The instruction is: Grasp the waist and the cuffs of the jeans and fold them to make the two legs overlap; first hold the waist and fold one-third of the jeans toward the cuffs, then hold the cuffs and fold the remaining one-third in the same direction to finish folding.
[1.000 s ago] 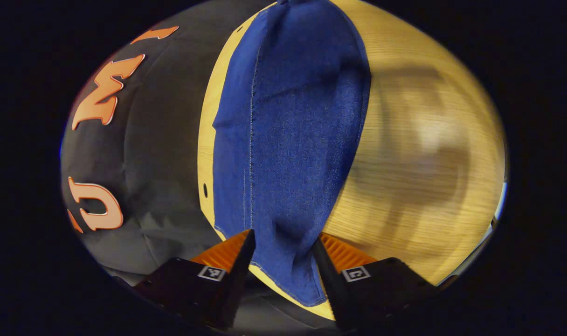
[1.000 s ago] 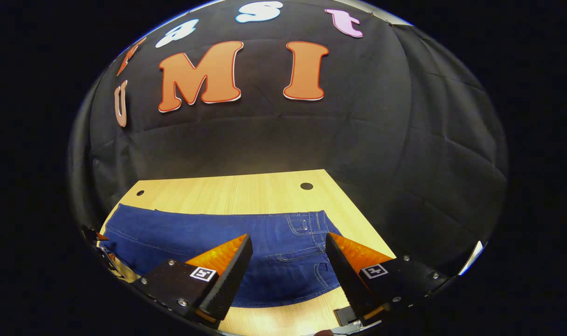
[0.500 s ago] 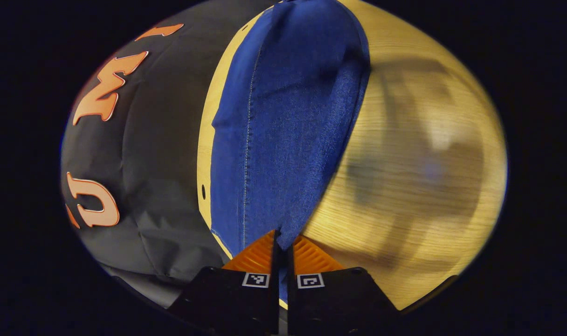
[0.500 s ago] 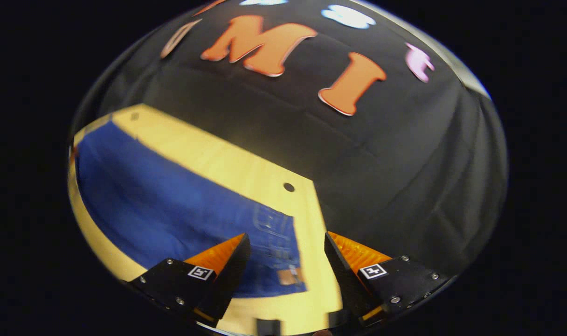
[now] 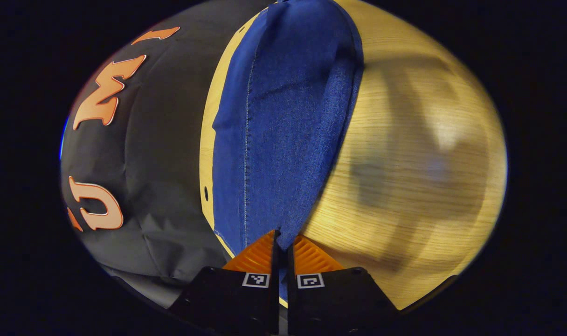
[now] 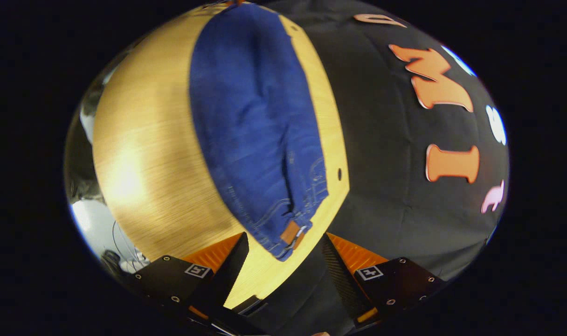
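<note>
The blue jeans (image 5: 283, 121) lie lengthwise along the far side of the wooden table (image 5: 404, 186). In the left gripper view my left gripper (image 5: 282, 238) is shut on the cuff end of the jeans, the denim pinched between both fingers and lifted slightly. In the right gripper view the jeans (image 6: 255, 126) stretch away from the waist end, where a brown leather patch (image 6: 290, 232) shows at the waistband corner. My right gripper (image 6: 283, 247) is open just short of that waist corner, its fingers apart on either side and not touching the fabric.
The table's far edge (image 6: 332, 154) runs beside the black booth wall (image 6: 404, 196), with a small round hole (image 6: 339, 174) near the waist. Bare wood (image 6: 143, 163) lies on the near side of the jeans. Some cables and pale floor (image 6: 101, 228) show past the table's corner.
My left gripper closed on the cuff a second ago and has held it since. My right gripper swung round from facing the wall to pointing along the jeans at the waist corner, staying open.
</note>
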Demonstrator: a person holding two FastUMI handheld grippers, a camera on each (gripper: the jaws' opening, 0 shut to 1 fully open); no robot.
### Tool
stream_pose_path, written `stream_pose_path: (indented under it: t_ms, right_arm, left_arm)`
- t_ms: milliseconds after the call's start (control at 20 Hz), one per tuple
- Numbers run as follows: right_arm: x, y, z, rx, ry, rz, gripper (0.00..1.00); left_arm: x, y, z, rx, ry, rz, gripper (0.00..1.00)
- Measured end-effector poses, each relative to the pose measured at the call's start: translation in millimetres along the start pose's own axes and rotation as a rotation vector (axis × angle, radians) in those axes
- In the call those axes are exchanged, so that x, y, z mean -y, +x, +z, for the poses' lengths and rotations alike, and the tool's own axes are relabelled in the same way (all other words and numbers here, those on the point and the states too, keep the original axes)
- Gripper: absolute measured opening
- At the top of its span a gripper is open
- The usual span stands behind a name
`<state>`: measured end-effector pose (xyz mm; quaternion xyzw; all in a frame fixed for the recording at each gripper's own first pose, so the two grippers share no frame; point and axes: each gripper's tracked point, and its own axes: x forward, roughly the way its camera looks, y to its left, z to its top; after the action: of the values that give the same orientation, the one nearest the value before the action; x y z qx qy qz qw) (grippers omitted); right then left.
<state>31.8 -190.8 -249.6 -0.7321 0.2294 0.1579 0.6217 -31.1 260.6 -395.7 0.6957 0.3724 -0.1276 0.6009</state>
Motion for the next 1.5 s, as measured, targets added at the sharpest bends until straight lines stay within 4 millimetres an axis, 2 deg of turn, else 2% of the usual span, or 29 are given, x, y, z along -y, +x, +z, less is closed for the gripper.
stream_pose_path:
  t_ms: [100,350,550,650,800,900,1150,1200,1300,1400,1500]
  right_arm:
    - [-11,7,-3,-0.002,-0.002,0.037,0.98]
    - [-6,29,-8,0.013,-0.133,0.065,0.98]
    - [-14,46,-13,0.021,-0.250,0.110,0.98]
    - [-15,52,-9,0.040,-0.271,0.118,0.98]
    - [-8,60,11,0.077,-0.260,0.110,0.98]
    - [-3,68,13,0.080,-0.263,0.110,0.98]
    - [-7,80,14,0.070,-0.242,0.117,0.92]
    - [-14,83,11,0.053,-0.221,0.118,0.83]
    - [-28,83,10,0.032,-0.232,0.133,0.47]
    - [-22,84,17,0.039,-0.254,0.111,0.10]
    - [-23,84,12,0.008,-0.186,0.161,0.06]
  left_arm:
    - [0,1,-2,0.000,-0.008,-0.003,0.07]
    - [1,2,-4,-0.003,-0.010,-0.014,0.07]
    - [-1,3,-4,-0.003,-0.003,-0.001,0.07]
    - [-1,3,-4,-0.003,0.002,0.002,0.07]
    - [0,3,-4,-0.007,0.000,-0.004,0.07]
    - [0,4,-3,-0.007,-0.011,-0.014,0.07]
    - [0,5,-3,0.000,-0.027,-0.016,0.08]
    - [0,5,-3,0.004,-0.026,-0.016,0.07]
    - [1,6,-2,0.015,-0.031,-0.020,0.07]
    - [1,4,-2,0.027,-0.042,-0.027,0.07]
    - [2,3,-2,0.026,-0.040,-0.045,0.07]
